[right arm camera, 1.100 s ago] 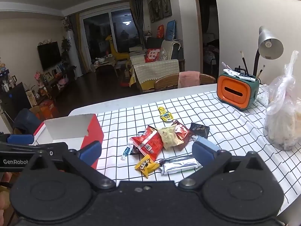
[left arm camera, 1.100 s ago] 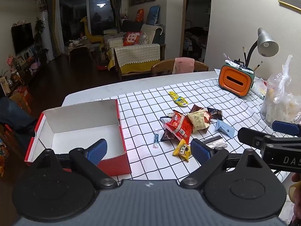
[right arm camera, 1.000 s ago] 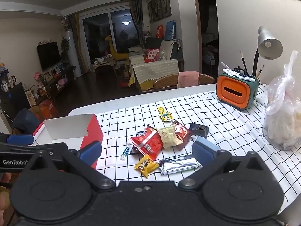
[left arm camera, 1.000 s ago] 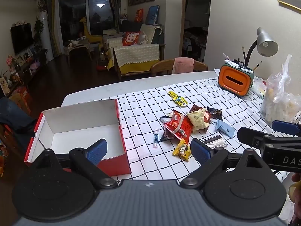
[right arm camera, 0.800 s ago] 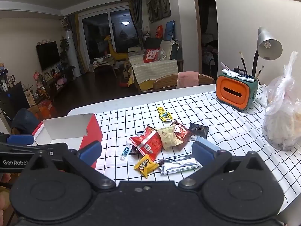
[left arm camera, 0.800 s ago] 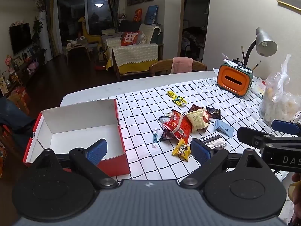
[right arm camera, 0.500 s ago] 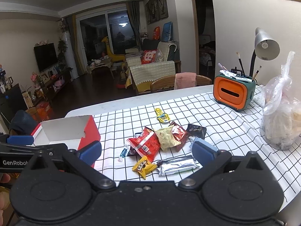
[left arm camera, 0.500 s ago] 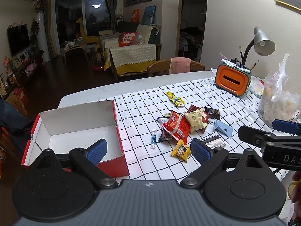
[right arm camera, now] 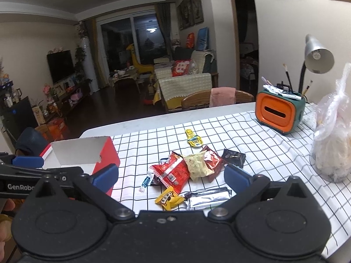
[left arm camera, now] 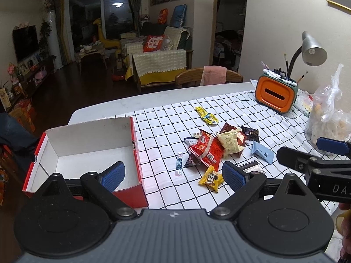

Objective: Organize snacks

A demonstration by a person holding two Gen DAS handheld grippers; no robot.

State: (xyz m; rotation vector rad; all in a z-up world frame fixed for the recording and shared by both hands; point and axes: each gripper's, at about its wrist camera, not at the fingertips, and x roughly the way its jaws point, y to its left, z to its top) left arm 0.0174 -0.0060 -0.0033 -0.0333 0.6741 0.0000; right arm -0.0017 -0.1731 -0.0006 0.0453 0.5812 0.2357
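A heap of snack packets lies mid-table on the checked cloth: a red packet, a cream packet, a yellow packet, a silver bar, a small blue candy and a yellow strip further back. A red box with a white inside stands open at the left, nothing in it. My left gripper hovers open near the table's front edge, holding nothing. My right gripper is open too, above the yellow packet and silver bar.
An orange and green holder with brushes and a desk lamp stand at the back right. A knotted clear bag of food sits at the right. A wooden chair with a pink cloth is behind the table.
Both grippers have drifted slightly back and up, so the table looks a little farther away. Nothing on the table has moved and both stay open.
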